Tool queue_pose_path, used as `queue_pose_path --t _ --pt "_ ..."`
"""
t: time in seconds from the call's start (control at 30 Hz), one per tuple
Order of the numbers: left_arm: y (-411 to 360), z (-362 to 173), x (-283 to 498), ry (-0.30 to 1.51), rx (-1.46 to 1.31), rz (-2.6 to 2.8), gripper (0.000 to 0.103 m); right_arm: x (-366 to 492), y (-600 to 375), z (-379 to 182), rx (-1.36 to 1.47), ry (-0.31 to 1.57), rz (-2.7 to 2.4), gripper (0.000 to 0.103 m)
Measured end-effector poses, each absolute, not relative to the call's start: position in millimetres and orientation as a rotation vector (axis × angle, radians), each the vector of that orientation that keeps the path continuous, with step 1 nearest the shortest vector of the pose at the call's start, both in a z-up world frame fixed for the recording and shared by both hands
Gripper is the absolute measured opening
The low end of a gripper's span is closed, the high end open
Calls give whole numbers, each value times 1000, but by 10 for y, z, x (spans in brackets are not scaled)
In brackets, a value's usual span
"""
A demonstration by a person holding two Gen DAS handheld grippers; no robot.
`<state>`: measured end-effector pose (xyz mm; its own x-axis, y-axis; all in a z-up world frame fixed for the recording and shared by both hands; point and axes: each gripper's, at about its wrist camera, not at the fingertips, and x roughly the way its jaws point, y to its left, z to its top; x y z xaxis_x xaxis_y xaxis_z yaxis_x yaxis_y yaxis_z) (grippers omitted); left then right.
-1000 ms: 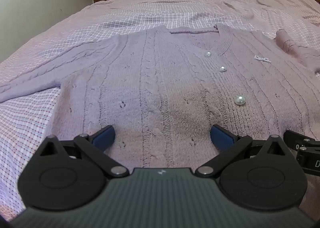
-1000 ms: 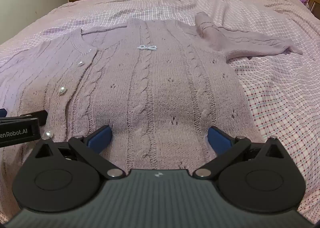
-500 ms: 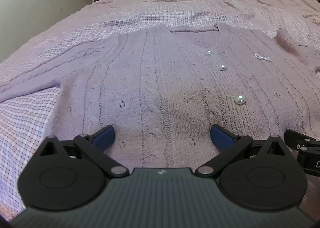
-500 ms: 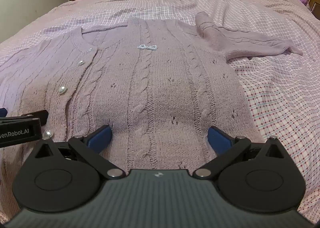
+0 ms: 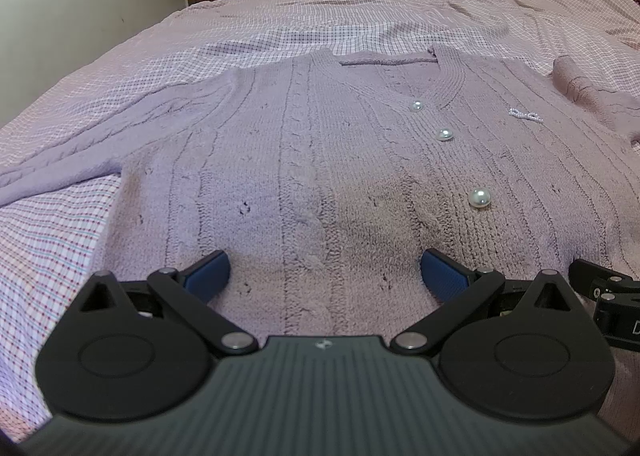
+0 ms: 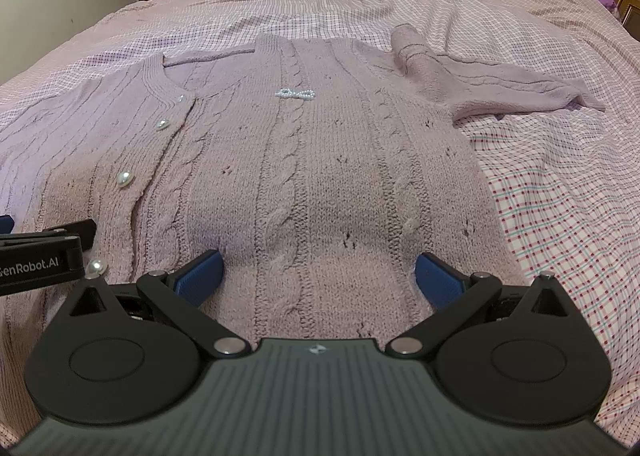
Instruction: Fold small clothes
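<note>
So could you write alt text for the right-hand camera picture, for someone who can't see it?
A lilac cable-knit cardigan with pearl buttons lies flat on a pink checked bedspread. The right gripper hovers open over its hem, the left gripper alongside.

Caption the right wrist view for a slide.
Open right gripper poised over the hem of a lilac cable-knit cardigan spread on a checked bedspread.

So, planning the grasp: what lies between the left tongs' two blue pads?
Only the cardigan's cable-knit hem, seen in the left wrist view; the left tongs stand open, holding nothing.
</note>
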<state>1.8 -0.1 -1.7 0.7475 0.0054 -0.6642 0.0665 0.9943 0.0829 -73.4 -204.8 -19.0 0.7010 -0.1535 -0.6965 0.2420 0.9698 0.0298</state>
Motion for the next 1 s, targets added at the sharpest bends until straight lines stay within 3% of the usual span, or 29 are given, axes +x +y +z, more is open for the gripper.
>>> queue_pose_path --t 1.0 --pt "-6 -16 18 725 106 -33 103 -722 -2049 -198 123 773 -223 103"
